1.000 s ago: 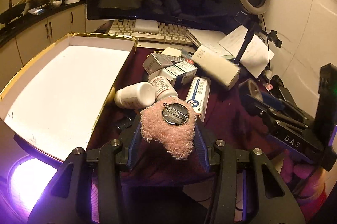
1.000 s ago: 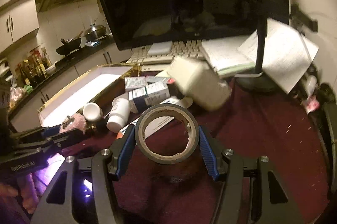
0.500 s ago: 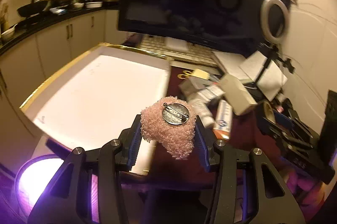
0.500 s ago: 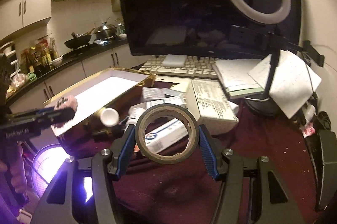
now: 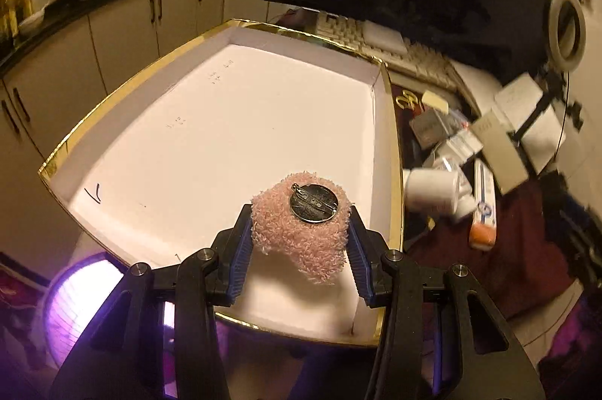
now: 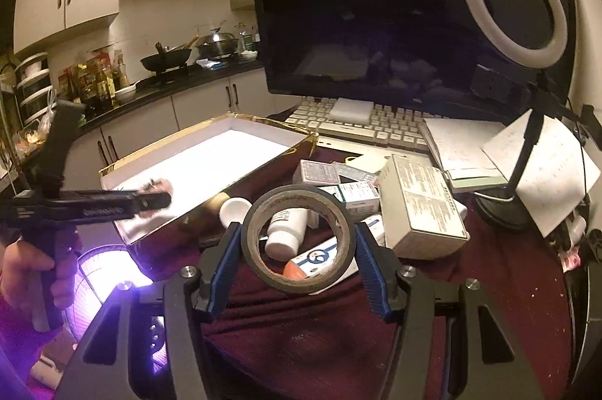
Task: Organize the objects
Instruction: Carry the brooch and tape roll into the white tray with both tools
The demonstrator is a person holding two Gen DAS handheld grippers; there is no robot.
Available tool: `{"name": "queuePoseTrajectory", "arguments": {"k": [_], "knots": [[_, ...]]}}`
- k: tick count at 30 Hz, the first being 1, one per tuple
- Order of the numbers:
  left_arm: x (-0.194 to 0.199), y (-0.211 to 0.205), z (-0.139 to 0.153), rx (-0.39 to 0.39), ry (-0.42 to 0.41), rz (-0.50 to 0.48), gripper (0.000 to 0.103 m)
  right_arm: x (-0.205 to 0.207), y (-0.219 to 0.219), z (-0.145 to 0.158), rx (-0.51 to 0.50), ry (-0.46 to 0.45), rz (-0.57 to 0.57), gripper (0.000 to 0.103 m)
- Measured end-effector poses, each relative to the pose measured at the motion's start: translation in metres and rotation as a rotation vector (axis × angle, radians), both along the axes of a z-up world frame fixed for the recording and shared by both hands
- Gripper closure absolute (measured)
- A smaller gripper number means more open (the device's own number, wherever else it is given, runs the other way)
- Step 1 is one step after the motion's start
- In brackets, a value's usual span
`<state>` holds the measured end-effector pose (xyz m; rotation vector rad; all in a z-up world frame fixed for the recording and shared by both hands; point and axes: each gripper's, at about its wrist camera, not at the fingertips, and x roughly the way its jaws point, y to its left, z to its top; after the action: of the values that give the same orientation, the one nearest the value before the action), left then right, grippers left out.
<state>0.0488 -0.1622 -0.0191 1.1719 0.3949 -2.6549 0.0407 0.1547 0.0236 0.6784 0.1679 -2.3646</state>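
My left gripper (image 5: pixel 299 242) is shut on a pink fuzzy brooch (image 5: pixel 301 230) with a round metal pin back, held above the near right part of the white gold-edged box (image 5: pixel 210 121). In the right wrist view the left gripper (image 6: pixel 154 196) shows over the same box (image 6: pixel 210 166). My right gripper (image 6: pixel 297 249) is shut on a roll of dark tape (image 6: pixel 299 244), held above the maroon cloth (image 6: pixel 338 324).
Medicine boxes (image 6: pixel 417 204), white bottles (image 6: pixel 286 230) and a tube lie in a pile right of the box. A keyboard (image 6: pixel 376 129), monitor (image 6: pixel 376 5), ring light (image 6: pixel 513 8) and papers stand behind. A purple-lit fan (image 6: pixel 98 291) sits below the table edge.
My left gripper moved left with the brooch, from over the pile to over the white box. My right gripper rose and drew back a little with the tape.
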Motion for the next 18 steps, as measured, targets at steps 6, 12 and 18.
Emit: {"name": "queuePoseTrajectory", "arguments": {"k": [6,12,18], "knots": [[0.001,0.010,0.004,-0.009,-0.067,-0.064,0.057,-0.020,-0.024,0.016,0.006,-0.085,0.134,0.044],[-0.008,0.008,0.001,-0.057,-0.142,-0.092,0.057,-0.042,-0.075,0.036,0.039,-0.119,0.270,0.044],[-0.012,0.003,-0.003,-0.036,-0.164,-0.133,0.057,-0.071,-0.132,0.025,0.052,-0.238,0.384,0.044]]}}
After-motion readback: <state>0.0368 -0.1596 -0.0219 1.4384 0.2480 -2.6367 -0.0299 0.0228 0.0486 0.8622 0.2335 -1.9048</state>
